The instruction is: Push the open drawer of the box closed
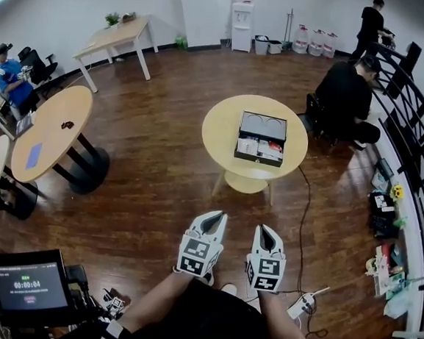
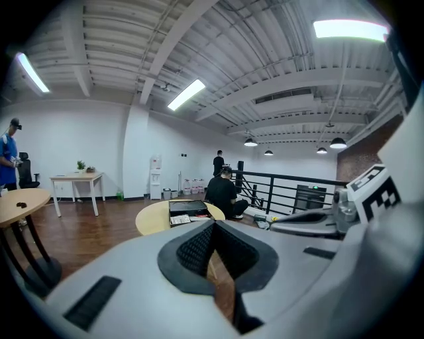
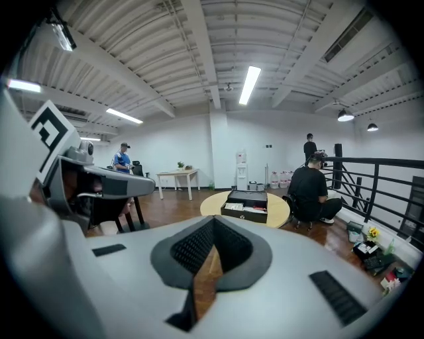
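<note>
Head view first: both tools sit low, close in to the person's body. The left gripper (image 1: pixel 217 219) and right gripper (image 1: pixel 265 232) are side by side, noses pointing forward. Well ahead of them, across a stretch of wood floor, is the round table (image 1: pixel 214 139) with the black box (image 1: pixel 264 124) on top. Its drawer (image 1: pixel 259 150) is pulled out on the side facing the grippers, with papers showing inside. So nothing is done yet: the drawer is open and neither tool is near it.

Over to the left gripper view: the left gripper (image 2: pixel 213 228) has its jaws drawn together at the tips with nothing between them, only floor showing through the slit behind. The box (image 2: pixel 187 210) sits far out in front and slightly left of the nose, on the table (image 2: pixel 151 218). Someone in black (image 2: pixel 224 193) is seated beyond it.

Right gripper view now: the right gripper (image 3: pixel 213 222) is in the same state, jaws closed to a point and empty. The box (image 3: pixel 246 204) is ahead and a touch right of the tip, well apart, with the drawer front (image 3: pixel 244 212) facing this way.

By my read, the whole job is left: walk up to the table, put a closed nose against the drawer front, and push it in until it sits flush.
</note>
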{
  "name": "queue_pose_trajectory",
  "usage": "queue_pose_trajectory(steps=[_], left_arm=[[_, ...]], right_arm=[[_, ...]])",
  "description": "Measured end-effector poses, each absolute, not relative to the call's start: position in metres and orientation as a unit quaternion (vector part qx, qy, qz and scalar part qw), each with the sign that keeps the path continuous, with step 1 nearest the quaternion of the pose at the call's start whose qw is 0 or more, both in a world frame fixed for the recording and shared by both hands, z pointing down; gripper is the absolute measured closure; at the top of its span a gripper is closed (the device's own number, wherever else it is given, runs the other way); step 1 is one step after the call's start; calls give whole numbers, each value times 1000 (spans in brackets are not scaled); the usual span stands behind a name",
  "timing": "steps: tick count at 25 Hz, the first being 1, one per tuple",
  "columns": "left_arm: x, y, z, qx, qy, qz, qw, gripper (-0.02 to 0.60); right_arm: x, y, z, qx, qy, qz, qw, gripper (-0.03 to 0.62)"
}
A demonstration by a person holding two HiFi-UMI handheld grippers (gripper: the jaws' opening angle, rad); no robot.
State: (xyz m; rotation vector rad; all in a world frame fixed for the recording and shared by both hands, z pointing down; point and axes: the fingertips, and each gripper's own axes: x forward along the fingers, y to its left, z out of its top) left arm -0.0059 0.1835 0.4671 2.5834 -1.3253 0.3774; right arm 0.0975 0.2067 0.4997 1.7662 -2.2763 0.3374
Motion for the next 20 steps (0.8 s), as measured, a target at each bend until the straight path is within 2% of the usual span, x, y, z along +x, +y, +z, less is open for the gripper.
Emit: queue_pose_trajectory(steps=[8,13,20], left_arm=[[-19,135,469,881,-439,135,113,584],[-45,68,478,882,-434,133,127,584],[-45,57,476,884,-430,130,131,584]], right_arm=[[83,157,494,614,-771,113,123,589],[59,94,497,618,-767,114,132,589],[63,80,499,622,-760,148,122,589]])
